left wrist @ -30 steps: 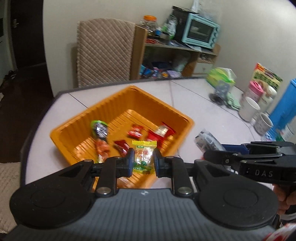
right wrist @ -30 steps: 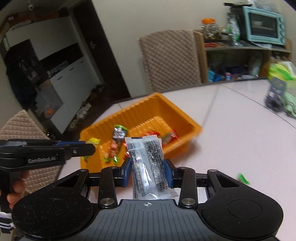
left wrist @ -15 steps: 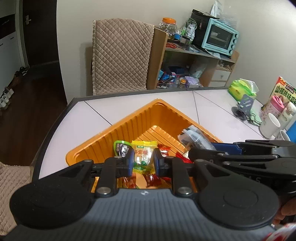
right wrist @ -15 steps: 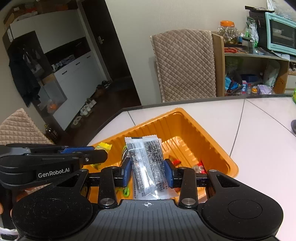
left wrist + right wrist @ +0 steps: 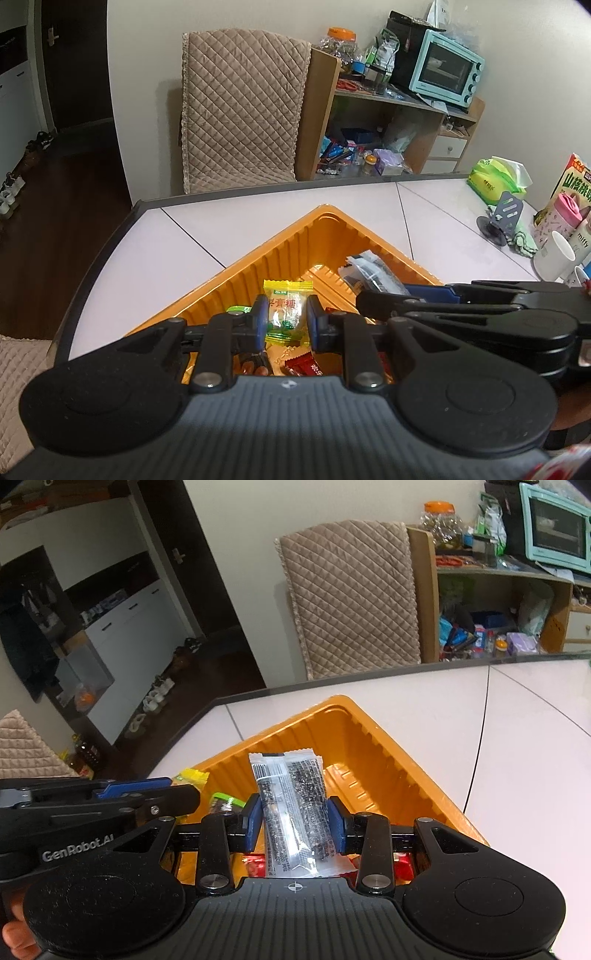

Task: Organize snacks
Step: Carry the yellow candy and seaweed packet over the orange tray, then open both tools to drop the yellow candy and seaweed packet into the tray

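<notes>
My left gripper (image 5: 285, 319) is shut on a yellow-green candy packet (image 5: 287, 314) and holds it above the orange ribbed tray (image 5: 295, 240). My right gripper (image 5: 295, 821) is shut on a clear packet of black seeds (image 5: 293, 808) above the same tray (image 5: 369, 734). In the left wrist view the right gripper comes in from the right with the seed packet (image 5: 369, 271). In the right wrist view the left gripper enters from the left with the yellow candy (image 5: 192, 777). Red wrapped snacks (image 5: 304, 367) and a green-edged packet (image 5: 225, 801) lie in the tray.
The tray sits near the corner of a white tiled table (image 5: 258, 210). Mugs (image 5: 556, 253), a phone stand (image 5: 504, 218) and a green tissue pack (image 5: 495, 181) stand at the table's right side. A quilted chair (image 5: 240, 107) and a cluttered shelf with a teal oven (image 5: 445, 72) are behind.
Both grippers have moved over the tray with their packets and come closer together. Both jaws stay shut on the packets.
</notes>
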{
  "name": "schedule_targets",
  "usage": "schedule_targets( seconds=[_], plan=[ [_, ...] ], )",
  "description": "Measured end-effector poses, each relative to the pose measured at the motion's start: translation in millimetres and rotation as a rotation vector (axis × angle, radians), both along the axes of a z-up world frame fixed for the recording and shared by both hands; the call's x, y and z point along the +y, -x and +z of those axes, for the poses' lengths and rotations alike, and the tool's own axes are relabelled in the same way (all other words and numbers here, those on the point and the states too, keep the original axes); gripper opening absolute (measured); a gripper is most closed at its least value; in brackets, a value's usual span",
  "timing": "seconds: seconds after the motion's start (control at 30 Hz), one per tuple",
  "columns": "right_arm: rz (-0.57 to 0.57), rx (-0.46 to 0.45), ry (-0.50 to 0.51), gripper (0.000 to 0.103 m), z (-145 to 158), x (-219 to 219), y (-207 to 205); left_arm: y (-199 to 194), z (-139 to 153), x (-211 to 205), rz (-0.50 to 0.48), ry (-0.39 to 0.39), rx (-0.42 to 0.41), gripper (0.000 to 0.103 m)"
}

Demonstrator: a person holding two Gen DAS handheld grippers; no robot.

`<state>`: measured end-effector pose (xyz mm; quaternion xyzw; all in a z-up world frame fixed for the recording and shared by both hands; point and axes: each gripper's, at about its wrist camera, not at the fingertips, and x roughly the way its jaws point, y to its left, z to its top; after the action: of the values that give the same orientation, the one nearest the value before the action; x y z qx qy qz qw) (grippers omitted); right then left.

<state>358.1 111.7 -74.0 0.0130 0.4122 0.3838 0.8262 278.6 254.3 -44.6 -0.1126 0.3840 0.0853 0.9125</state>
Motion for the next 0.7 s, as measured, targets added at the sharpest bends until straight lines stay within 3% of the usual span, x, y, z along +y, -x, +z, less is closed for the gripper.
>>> schedule_targets(
  seconds=[0.43,0.7],
  plan=[
    [-0.067,0.008,-0.035,0.039,-15.9,4.3,-22.8,-18.2,-16.6,4.0,0.001,0.003,0.039,0.019],
    [-0.069,0.009,-0.060,0.044,-10.0,-4.1,-22.6,-15.4,-22.0,4.2,0.006,0.005,0.055,0.020]
  ],
)
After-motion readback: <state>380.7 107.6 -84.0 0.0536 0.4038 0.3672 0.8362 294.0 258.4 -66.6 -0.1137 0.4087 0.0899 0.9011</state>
